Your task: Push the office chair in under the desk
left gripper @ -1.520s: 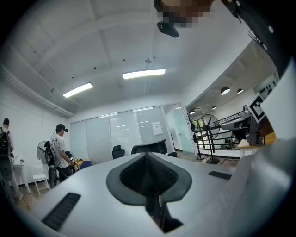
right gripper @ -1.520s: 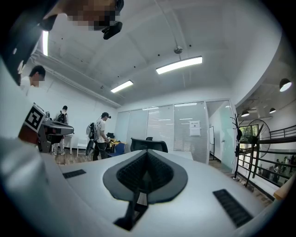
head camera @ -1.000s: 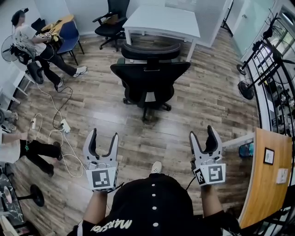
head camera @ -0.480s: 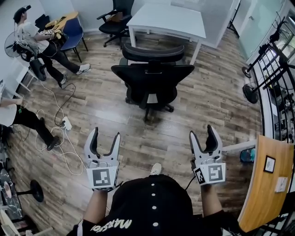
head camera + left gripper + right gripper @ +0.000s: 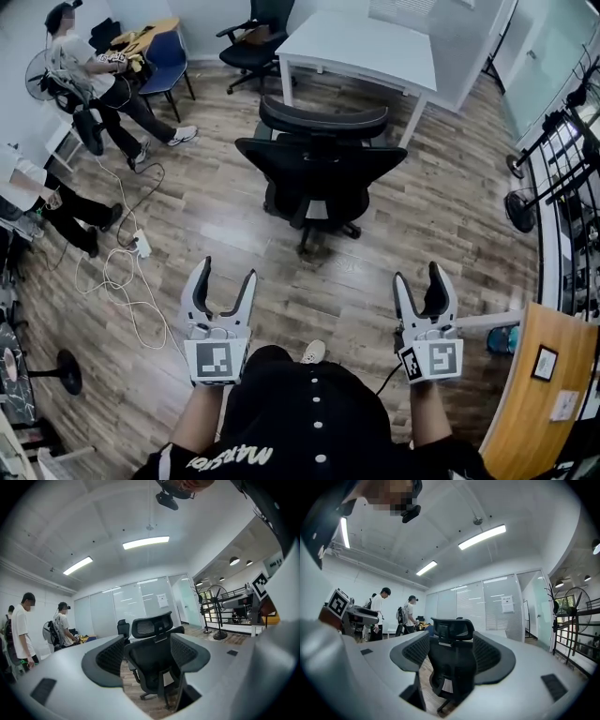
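A black mesh office chair (image 5: pixel 322 169) with a headrest stands on the wood floor, its back turned to me, just in front of a white desk (image 5: pixel 361 45). It also fills the gap between the jaws in the left gripper view (image 5: pixel 156 656) and the right gripper view (image 5: pixel 451 660). My left gripper (image 5: pixel 223 288) is open and empty, held well short of the chair. My right gripper (image 5: pixel 424 284) is open and empty too, level with the left and about the same distance from the chair.
Two people (image 5: pixel 89 70) are at the far left, near a blue chair (image 5: pixel 167 54). A second black chair (image 5: pixel 258 33) stands beside the desk. White cables and a power strip (image 5: pixel 141 246) lie on the floor at left. A wooden tabletop (image 5: pixel 539 370) is at right, metal racks (image 5: pixel 562 141) behind it.
The head view has shifted: the chair and desk now sit slightly lower and further right in the frame. Both grippers stay open and hold their spacing.
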### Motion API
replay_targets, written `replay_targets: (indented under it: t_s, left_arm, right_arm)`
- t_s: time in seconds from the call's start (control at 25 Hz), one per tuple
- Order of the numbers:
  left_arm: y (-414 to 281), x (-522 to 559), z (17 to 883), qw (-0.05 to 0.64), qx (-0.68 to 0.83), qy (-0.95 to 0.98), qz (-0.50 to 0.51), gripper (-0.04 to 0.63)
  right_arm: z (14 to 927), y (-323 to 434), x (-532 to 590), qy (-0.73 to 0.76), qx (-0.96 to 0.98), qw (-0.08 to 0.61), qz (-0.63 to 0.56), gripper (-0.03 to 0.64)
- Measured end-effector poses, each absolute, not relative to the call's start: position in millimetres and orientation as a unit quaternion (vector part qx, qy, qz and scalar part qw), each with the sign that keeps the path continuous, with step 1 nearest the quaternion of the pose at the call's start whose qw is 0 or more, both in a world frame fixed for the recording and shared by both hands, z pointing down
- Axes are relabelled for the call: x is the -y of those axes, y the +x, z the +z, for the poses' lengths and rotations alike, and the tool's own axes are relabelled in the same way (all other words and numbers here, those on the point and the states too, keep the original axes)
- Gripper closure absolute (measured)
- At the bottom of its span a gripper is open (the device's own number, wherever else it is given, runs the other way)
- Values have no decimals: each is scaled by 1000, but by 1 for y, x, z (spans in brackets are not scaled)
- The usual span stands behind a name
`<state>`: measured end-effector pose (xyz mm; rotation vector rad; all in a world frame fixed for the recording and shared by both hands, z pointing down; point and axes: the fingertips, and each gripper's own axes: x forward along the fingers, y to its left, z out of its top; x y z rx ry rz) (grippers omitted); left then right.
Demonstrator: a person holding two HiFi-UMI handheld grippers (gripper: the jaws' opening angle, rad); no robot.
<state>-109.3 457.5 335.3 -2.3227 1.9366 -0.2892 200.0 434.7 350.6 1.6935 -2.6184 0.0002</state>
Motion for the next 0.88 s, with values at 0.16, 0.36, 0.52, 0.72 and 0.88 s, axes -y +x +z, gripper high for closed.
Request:
replay_targets:
  t_s: [0.16, 0.36, 0.52, 0.72, 0.88]
  left_arm:
    - [-101, -452, 337, 48, -632, -768, -98, 279]
    - [-100, -441, 340, 49, -627, -771, -101, 279]
    - [-104, -424, 339, 45, -624, -774, -98, 279]
    - [-106, -397, 331, 53, -623, -776, -86, 279]
    - [-109, -378, 330, 52, -623, -776, -85, 279]
  right_arm:
    - [357, 205, -431, 542, 840, 17, 9, 330]
    - [362, 204, -419, 542, 840, 19, 12, 330]
    - [358, 199, -406, 544, 839, 21, 8, 333]
    - [353, 195, -383, 545, 838, 23, 1, 345]
    - [350, 187, -362, 540, 842, 26, -5, 345]
